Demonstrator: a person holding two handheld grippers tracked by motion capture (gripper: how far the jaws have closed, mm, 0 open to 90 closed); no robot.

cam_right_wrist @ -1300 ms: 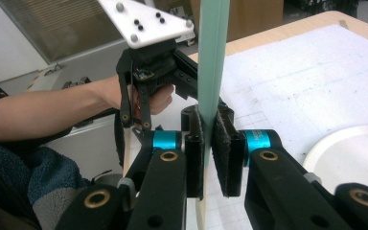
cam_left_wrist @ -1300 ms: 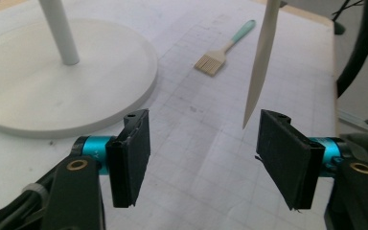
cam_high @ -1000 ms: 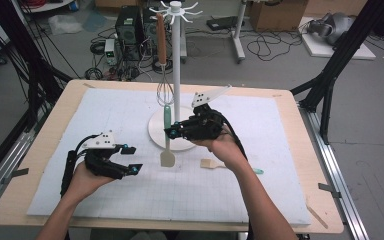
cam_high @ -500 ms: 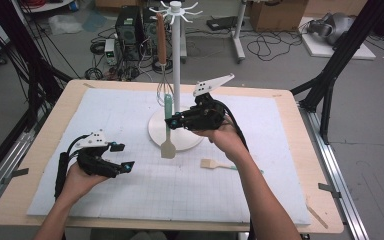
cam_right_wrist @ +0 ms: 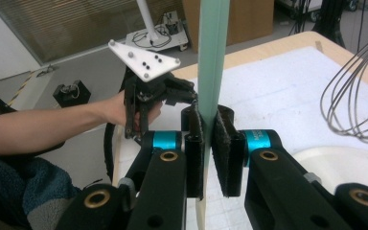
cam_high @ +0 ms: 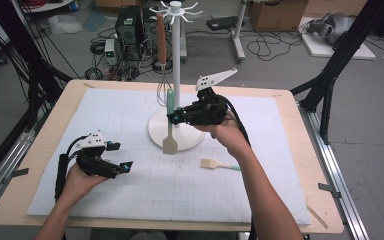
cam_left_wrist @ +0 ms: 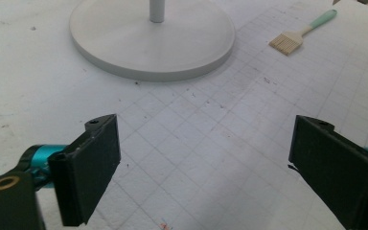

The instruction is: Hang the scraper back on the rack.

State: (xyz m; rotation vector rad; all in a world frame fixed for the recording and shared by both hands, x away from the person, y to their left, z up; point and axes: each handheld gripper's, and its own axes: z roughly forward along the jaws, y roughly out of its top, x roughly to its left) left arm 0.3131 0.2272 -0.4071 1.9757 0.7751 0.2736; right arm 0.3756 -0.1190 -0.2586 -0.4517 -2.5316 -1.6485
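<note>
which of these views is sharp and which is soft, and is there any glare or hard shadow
High view: soft and low in detail, even light, no hard shadow under the spatula. Left gripper view: the mat's grid is fairly crisp, the pastry brush farther off is softer, no glare. Right gripper view: the right gripper and the spatula's green handle are sharp, the whisk wires slightly blurred.

A mat [cam_high: 145, 195] covers most of the table [cam_high: 325, 200]. The stand [cam_high: 176, 75] rises from its base [cam_high: 155, 131] at the mat's centre rear. A whisk [cam_high: 163, 75] hangs just left of the pole. A spatula [cam_high: 170, 120] hangs upright in front of the pole, its blade over the base's front edge. A brush [cam_high: 220, 164] lies on the mat, right of and nearer than the base.
</note>
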